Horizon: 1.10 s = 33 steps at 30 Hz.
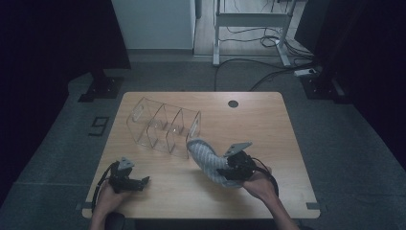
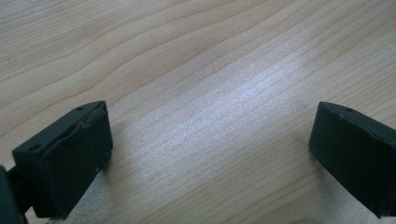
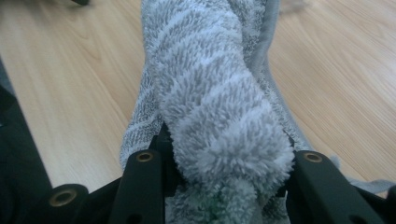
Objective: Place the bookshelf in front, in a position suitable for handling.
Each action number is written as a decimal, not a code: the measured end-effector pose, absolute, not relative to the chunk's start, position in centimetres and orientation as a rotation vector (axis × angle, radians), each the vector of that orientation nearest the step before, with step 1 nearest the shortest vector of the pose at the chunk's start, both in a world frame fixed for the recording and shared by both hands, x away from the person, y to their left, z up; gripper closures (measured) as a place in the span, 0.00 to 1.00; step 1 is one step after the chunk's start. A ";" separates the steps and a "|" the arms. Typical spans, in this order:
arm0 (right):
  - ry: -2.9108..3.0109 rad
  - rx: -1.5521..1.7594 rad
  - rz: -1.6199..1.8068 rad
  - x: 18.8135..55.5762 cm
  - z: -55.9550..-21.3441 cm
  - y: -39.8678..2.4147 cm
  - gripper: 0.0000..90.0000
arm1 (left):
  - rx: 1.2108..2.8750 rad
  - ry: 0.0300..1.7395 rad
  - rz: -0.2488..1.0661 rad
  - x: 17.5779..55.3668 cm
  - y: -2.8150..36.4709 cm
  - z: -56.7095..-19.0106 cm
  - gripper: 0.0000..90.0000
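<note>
Right hand-held gripper clamped on rolled towel; left hand-held gripper apart. Risk: free end snags organizer, unrolling the towel

Fluffy grey striped terry cloth, matt pale wood-grain table, clear glossy plastic organizer
</note>
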State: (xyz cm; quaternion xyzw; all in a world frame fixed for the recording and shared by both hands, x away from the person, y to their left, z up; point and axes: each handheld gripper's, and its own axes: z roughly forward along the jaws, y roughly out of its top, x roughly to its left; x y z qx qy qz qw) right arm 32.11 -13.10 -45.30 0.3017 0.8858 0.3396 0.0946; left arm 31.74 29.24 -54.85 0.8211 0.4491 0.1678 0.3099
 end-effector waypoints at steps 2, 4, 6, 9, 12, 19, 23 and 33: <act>2.612 0.918 0.999 32.1 -45.4 -14.1 0.67 | 2.169 1.186 0.443 31.7 29.2 -54.8 0.00; 2.598 0.940 0.993 32.1 -45.4 -14.8 0.67 | 2.169 1.186 0.443 31.7 29.2 -54.8 0.00; 2.575 0.971 0.988 32.1 -45.4 -15.7 0.67 | 2.170 1.186 0.443 31.7 29.2 -54.8 0.00; 2.544 1.015 0.970 32.1 -45.3 -17.2 0.67 | 2.170 1.186 0.442 31.7 29.2 -54.8 0.00; 2.511 1.055 0.963 32.1 -45.2 -18.6 0.67 | 2.169 1.186 0.443 31.7 29.2 -54.8 0.00; 2.437 1.142 0.939 31.9 -44.9 -22.0 0.67 | 2.171 1.184 0.441 31.8 29.2 -54.8 0.00; 2.404 1.190 0.918 31.7 -45.0 -23.9 0.67 | 2.170 1.184 0.441 31.8 29.2 -54.8 0.00; 2.303 1.311 0.886 30.9 -45.2 -28.4 0.66 | 2.169 1.187 0.444 31.8 29.1 -54.8 0.00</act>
